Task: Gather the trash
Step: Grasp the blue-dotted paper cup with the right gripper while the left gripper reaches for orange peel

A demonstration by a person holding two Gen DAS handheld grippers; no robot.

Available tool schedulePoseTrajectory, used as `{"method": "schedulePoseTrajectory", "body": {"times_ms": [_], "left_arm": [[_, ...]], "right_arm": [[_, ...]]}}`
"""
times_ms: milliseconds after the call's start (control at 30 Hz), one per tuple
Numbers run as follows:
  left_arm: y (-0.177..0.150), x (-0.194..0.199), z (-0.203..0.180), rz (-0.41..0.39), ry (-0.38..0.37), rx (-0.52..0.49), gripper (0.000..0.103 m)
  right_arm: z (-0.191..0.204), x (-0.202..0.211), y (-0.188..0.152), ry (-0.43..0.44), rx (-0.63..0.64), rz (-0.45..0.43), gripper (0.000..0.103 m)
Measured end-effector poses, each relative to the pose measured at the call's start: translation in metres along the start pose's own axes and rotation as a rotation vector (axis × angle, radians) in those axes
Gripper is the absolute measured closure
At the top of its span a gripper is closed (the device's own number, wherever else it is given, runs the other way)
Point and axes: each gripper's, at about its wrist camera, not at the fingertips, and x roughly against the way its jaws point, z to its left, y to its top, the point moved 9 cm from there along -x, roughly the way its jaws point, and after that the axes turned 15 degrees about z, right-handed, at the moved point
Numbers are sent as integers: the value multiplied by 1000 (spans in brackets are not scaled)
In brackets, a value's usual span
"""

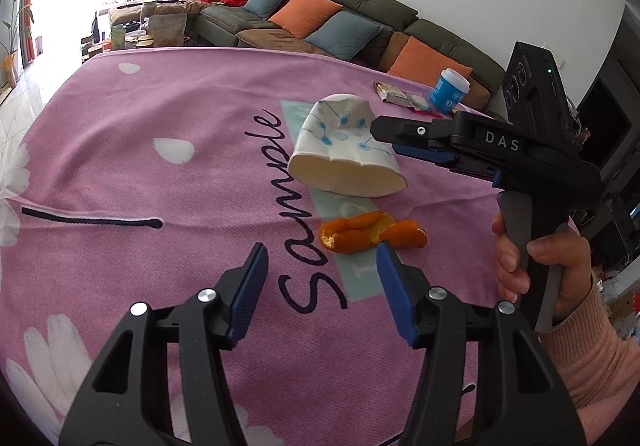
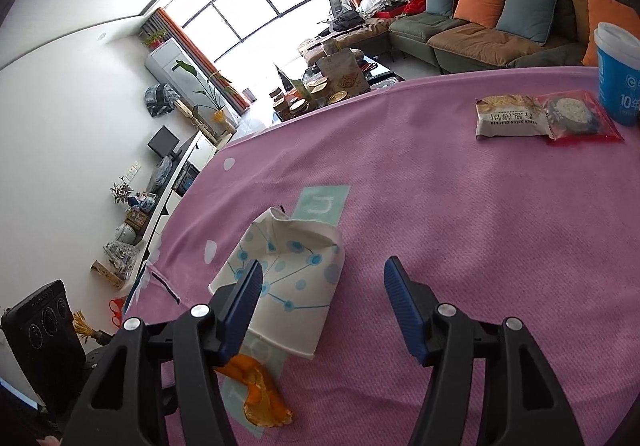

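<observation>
A crushed white paper cup (image 1: 344,149) with blue dots lies on its side on the pink tablecloth (image 1: 160,105). Just in front of it lies orange peel (image 1: 368,232). My left gripper (image 1: 322,250) is open, its fingertips just short of the peel and holding nothing. My right gripper (image 1: 386,135), held by a hand in a pink sleeve, reaches in from the right with its tips at the cup's right side. In the right wrist view the right gripper (image 2: 325,264) is open above the paper cup (image 2: 288,286); its left finger overlaps the cup, and the pads do not press it. Orange peel (image 2: 260,390) shows below.
At the table's far side lie a snack packet (image 2: 512,117) and a red-edged packet (image 2: 580,117) beside a blue and white cup (image 2: 618,77). A sofa with cushions (image 1: 328,17) stands beyond the table. A black speaker (image 2: 44,326) stands off the table's left edge.
</observation>
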Motion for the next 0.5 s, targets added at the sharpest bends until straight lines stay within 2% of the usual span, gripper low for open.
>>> {"method": "schedulePoseTrajectory", "body": {"times_ms": [167,267,333,433,500], "left_arm": [[6,-10,-7,18,-27,-10,52],[9,-15,-10,34,-42,-14,60],[10,-18,-12,40,-44,-18,70],[10,-19,-11,46,-44,-17,80],[9,-19,-11,50,-53,-12,83]], "right_arm": [[5,-12,0,32,9,26,42],[8,-15,-1,39,19,34,42],[10,-16,-2,51,23,42,53],[13,-18,-5,84,23,57,62],[14,-17,-5,84,27,50,64]]}}
